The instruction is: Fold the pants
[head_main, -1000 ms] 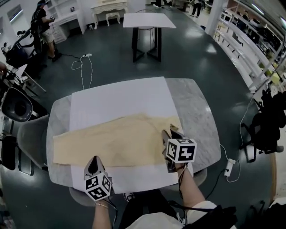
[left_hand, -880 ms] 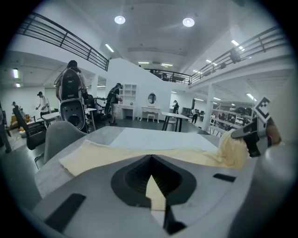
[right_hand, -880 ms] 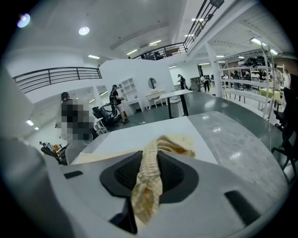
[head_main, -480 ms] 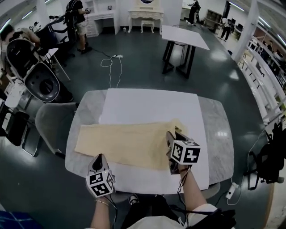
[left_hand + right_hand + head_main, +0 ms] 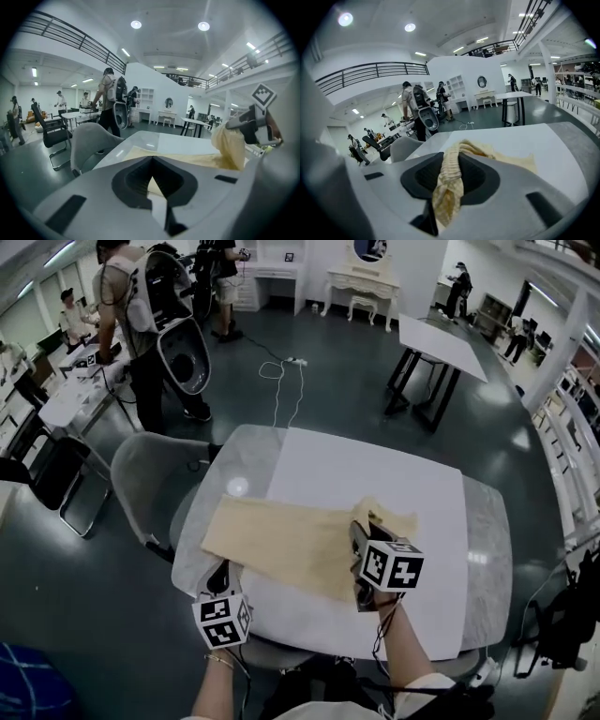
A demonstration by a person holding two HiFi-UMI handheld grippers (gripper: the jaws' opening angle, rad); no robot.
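On the marble table (image 5: 487, 521), over a white sheet (image 5: 375, 460), found the pants (image 5: 281, 538) spread flat from nine o'clock toward the centre, with the nine o'clock end lying past the sheet on bare marble. Near the table's centre, saw the right gripper (image 5: 360, 529) clamped on the pants. Had a thick rope of cream cloth pinched between its jaws, gathered up off the sheet, with loose folds spilling toward two o'clock. At seven o'clock, touching or just beside the pants' near corner, noted the left gripper (image 5: 218, 568) with its tips pressed together. Glimpsed only a sliver of cream cloth and white sheet through the gap behind them; could not tell whether any cloth was caught. Off the table at ten o'clock, spotted a grey chair (image 5: 150, 474), and farther out at eleven, a standing person (image 5: 131, 343).
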